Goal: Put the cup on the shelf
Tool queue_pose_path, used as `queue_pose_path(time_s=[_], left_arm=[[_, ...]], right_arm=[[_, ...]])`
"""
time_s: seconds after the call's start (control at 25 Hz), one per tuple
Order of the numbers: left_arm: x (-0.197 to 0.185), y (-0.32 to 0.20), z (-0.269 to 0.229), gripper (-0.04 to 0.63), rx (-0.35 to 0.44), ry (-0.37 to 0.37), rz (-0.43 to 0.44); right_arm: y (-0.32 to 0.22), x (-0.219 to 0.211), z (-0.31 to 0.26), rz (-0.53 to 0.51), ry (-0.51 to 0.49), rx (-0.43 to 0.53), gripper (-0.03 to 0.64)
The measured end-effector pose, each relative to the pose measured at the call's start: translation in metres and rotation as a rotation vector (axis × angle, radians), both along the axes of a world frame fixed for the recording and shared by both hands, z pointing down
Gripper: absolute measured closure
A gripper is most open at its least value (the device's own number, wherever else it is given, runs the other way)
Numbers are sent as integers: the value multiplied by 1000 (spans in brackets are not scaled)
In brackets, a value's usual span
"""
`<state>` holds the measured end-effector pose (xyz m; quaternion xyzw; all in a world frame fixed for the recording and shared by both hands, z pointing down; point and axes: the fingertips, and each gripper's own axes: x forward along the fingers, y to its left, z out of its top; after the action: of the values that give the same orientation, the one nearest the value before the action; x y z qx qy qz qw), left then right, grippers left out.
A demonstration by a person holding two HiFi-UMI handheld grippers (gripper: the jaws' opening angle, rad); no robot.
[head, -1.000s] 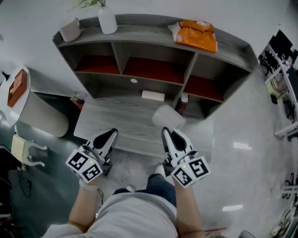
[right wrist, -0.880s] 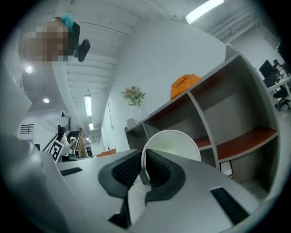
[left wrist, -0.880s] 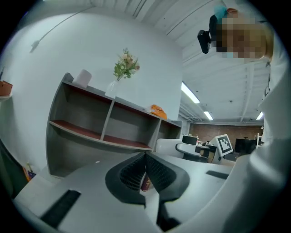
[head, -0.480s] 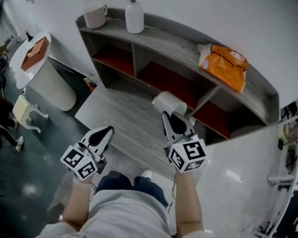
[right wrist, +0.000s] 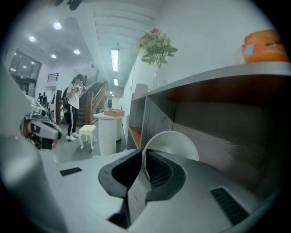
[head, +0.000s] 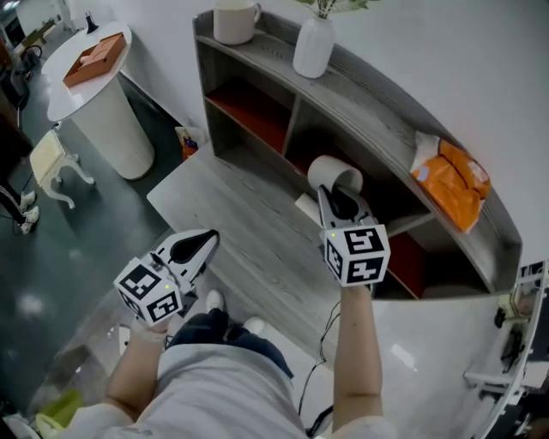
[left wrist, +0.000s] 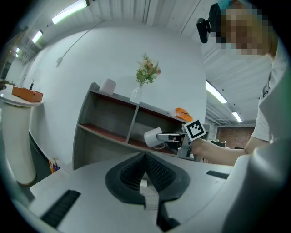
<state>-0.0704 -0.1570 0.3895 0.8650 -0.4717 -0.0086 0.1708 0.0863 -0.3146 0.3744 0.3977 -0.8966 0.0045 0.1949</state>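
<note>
White cup (head: 333, 174) center-right in the head view, just in front of a middle opening of the shelf (head: 369, 120), its rim pinched by the right gripper (head: 336, 201); left gripper (head: 197, 247), lower left, hangs with jaws pressed together, nothing between them

Grey curved shelf (head: 377, 129) with red-lined compartments, head view. A white vase (head: 313, 47) stood on its top board. A white mug (head: 233, 19) sat left of the vase at the board's end; an orange bag (head: 452, 180) lay well right of the vase. A wood-grain platform (head: 232, 214) extended below the vase.
</note>
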Motion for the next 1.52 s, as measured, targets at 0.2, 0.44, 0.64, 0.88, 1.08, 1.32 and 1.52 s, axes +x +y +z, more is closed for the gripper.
queue_pose_path(time_s=[0.2,0.44,0.64,0.88,1.08,1.32,1.52], left_arm=[[-13,-10,1,580,-5,9,-5],[-20,-28,4,580,-14,21,7],[-21,-39,8,580,-27,28,20],[-28,-48,12,580,-28,29,19],[-36,-54,14,580,-30,42,6],[-38,-58,17,580,-36,47,2],[-38,-62,17,580,-40,46,3]], right_arm=[[-27,-10,12,-3,152,-3,578],[-50,-22,18,-23,289,-25,577],[-63,-29,23,-51,440,11,575],[-78,-40,25,-73,640,101,558],[-87,-49,26,-93,735,154,546],[-100,-52,19,-58,794,237,517],[-108,-51,14,-18,815,314,484]])
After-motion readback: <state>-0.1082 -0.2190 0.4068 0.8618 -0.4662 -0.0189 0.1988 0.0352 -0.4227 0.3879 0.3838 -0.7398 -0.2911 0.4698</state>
